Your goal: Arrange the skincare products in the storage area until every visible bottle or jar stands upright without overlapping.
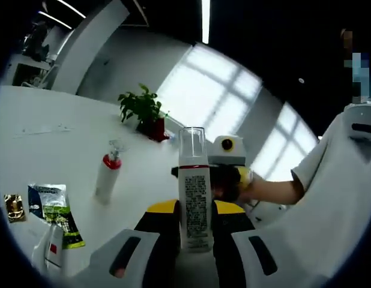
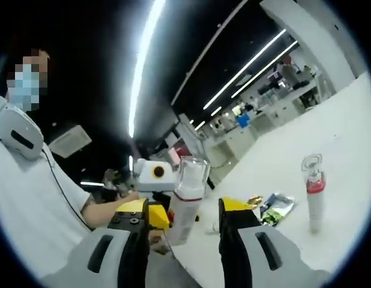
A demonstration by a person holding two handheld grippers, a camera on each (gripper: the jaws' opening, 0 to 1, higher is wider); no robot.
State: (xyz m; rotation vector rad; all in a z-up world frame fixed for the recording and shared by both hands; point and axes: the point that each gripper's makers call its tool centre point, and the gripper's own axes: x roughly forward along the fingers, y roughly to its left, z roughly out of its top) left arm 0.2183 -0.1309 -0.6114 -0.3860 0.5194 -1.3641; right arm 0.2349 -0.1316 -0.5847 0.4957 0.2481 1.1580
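A white bottle [image 1: 195, 204] with a clear cap and small print stands upright between my left gripper's [image 1: 196, 209] yellow-tipped jaws, which are shut on its sides. In the right gripper view the same bottle [image 2: 187, 198] leans slightly between the jaws of my right gripper [image 2: 185, 209], with a gap on each side, so that gripper is open. The two grippers face each other across the bottle. A slim white spray bottle [image 1: 107, 177] with a red collar stands upright on the white table [image 1: 59, 144], also seen as the spray bottle [image 2: 314, 195] at right.
Green and blue sachets [image 1: 53, 211] [image 2: 275, 207] lie flat near a small gold packet [image 1: 14, 207] and a white tube with a red label [image 1: 50, 252]. A potted plant [image 1: 146, 114] stands at the table's far side. A person in a white shirt [image 2: 35, 198] is close by.
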